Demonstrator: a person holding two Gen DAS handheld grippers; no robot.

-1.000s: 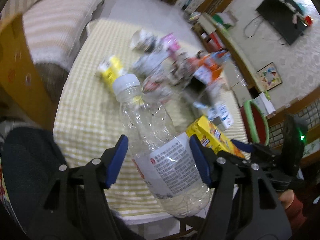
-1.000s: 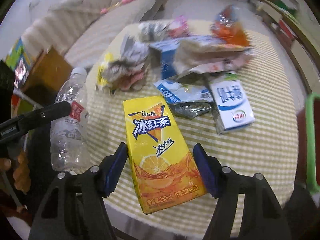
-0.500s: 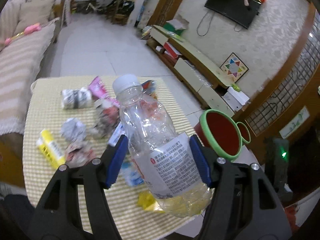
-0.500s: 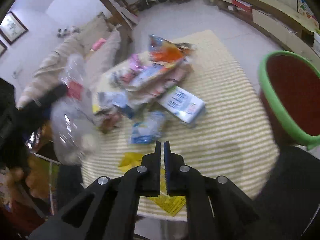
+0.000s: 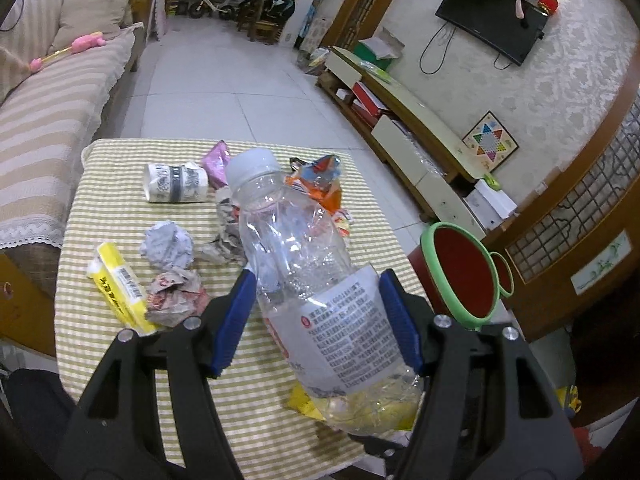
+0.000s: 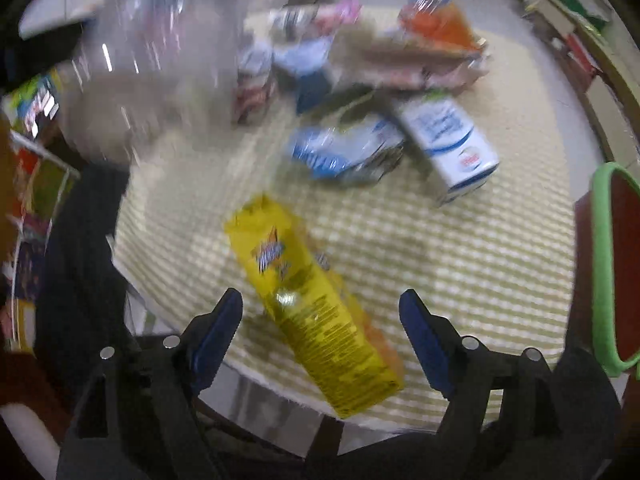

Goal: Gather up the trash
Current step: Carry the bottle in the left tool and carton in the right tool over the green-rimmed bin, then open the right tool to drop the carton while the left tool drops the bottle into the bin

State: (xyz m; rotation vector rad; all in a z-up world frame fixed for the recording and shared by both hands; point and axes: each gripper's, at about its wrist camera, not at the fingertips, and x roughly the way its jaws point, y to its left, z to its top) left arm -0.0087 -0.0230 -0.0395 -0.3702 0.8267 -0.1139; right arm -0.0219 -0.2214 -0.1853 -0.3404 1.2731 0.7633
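L gripper (image 5: 318,316) grips bottle (image 5: 308,276); swing over bin (image 5: 460,276) w/o squeezing. R gripper (image 6: 320,332) wide, straddles yellow carton (image 6: 308,312).

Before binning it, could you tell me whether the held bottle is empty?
Empty: the clear bottle in the left gripper shows no liquid.

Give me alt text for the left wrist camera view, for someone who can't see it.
The left claw grips a clear plastic bottle with a white cap above a checked table strewn with crumpled paper, wrappers and a yellow carton. A red bin with a green rim stands beside the table.
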